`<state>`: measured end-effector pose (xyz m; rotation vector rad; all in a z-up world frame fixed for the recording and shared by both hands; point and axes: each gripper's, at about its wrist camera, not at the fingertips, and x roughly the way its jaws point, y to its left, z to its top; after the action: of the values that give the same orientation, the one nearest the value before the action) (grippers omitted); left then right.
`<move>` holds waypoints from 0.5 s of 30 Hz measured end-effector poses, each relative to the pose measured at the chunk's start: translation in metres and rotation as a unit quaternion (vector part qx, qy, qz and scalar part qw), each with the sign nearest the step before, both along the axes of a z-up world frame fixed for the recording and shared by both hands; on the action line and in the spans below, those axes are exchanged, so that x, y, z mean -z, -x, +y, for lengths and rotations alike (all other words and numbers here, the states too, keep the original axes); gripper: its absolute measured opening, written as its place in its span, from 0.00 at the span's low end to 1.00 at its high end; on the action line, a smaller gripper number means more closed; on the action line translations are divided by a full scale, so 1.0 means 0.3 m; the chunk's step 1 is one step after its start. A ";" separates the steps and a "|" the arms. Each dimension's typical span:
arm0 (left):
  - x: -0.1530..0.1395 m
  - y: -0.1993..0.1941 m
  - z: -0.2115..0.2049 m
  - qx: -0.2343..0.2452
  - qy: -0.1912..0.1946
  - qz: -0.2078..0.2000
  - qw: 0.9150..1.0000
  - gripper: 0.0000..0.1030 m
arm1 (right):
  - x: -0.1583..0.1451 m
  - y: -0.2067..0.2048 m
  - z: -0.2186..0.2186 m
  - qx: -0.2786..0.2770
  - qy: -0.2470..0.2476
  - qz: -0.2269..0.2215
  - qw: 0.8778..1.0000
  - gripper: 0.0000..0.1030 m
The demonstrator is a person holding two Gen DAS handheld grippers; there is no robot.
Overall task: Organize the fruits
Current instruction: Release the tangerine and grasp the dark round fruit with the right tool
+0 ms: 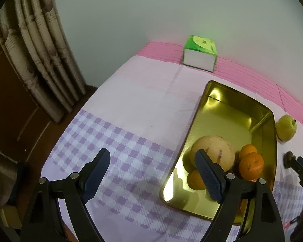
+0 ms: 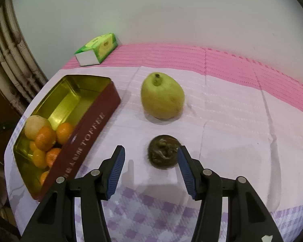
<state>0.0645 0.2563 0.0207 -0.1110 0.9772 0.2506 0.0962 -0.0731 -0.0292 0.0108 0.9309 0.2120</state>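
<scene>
Right gripper (image 2: 150,166) was nearest, jaws apart w/ nothing between the pads, tilted down over the cloth (image 2: 242,121). Just ahead of its tips, nearer the right-hand pad, sat the small dark brown fruit (image 2: 164,154), wrinkled top up, on bare cloth. This looked like the next pick. To do it well: shift a bit toward the fruit so it's centred betw. the pads, drop until they bracket its widest part, then close gently, since the skin looked soft and may bruise.

Left gripper (image 1: 153,174) was also apart and empty, hovering over the near left corner of the tin (image 1: 192,133), one finger over the fruit inside.

The tin lay left of the brown fruit, its red side wall facing it. That wall is the edge to clear, so lift before swinging across. Near end was crowded w/ oranges (image 2: 44,138) and a pale round fruit (image 2: 35,126); far end was bare gold, best drop spot.

Further back stood the pear (image 2: 162,95), stem up, well apart from the brown fruit, w/ open cloth around both. Farthest, a green tissue box (image 2: 98,49) by the wall.
</scene>
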 end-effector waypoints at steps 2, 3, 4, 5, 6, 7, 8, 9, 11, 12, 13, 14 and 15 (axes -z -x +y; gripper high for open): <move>0.003 -0.003 -0.007 0.006 -0.001 0.000 1.000 0.83 | 0.013 -0.009 -0.002 0.000 0.002 0.002 1.000 0.50; 0.004 -0.003 -0.009 0.007 -0.001 0.001 1.000 0.83 | 0.020 -0.014 -0.002 0.001 0.003 0.003 1.000 0.50; 0.005 -0.004 -0.011 0.008 -0.001 0.001 1.000 0.83 | 0.027 -0.023 0.001 0.001 0.003 0.004 1.000 0.50; 0.005 -0.004 -0.011 0.010 -0.001 0.001 1.000 0.83 | 0.034 -0.026 0.001 0.001 0.003 0.006 1.000 0.50; 0.005 -0.003 -0.012 0.010 -0.001 0.001 1.000 0.83 | 0.040 -0.030 0.000 0.002 0.004 0.007 1.000 0.50; 0.006 -0.004 -0.013 0.010 -0.001 0.000 1.000 0.83 | 0.046 -0.032 -0.002 0.003 0.005 0.007 1.000 0.50; 0.006 -0.003 -0.014 0.011 0.000 0.000 1.000 0.83 | 0.052 -0.035 -0.003 0.003 0.006 0.008 1.000 0.50; 0.008 -0.004 -0.014 0.011 -0.001 0.000 1.000 0.83 | 0.058 -0.037 -0.004 0.005 0.009 0.007 1.000 0.50; 0.010 -0.004 -0.019 0.014 -0.005 0.000 1.000 0.83 | 0.069 -0.040 -0.008 0.005 0.013 0.006 1.000 0.50; 0.009 -0.003 -0.024 0.018 -0.005 -0.002 1.000 0.83 | 0.074 -0.042 -0.009 0.005 0.012 0.007 1.000 0.50; 0.006 -0.001 -0.029 0.022 -0.005 -0.005 1.000 0.84 | 0.079 -0.042 -0.010 0.003 0.013 0.008 1.000 0.50; 0.002 0.000 -0.036 0.027 -0.005 -0.008 1.000 0.84 | 0.083 -0.042 -0.011 0.002 0.013 0.007 1.000 0.50; -0.002 0.002 -0.045 0.032 -0.006 -0.013 0.999 0.84 | 0.088 -0.042 -0.012 -0.001 0.013 0.006 1.000 0.48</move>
<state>0.0640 0.2429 0.0214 -0.0720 0.9526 0.1957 0.1089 -0.0767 -0.0555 -0.0123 0.9460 0.2022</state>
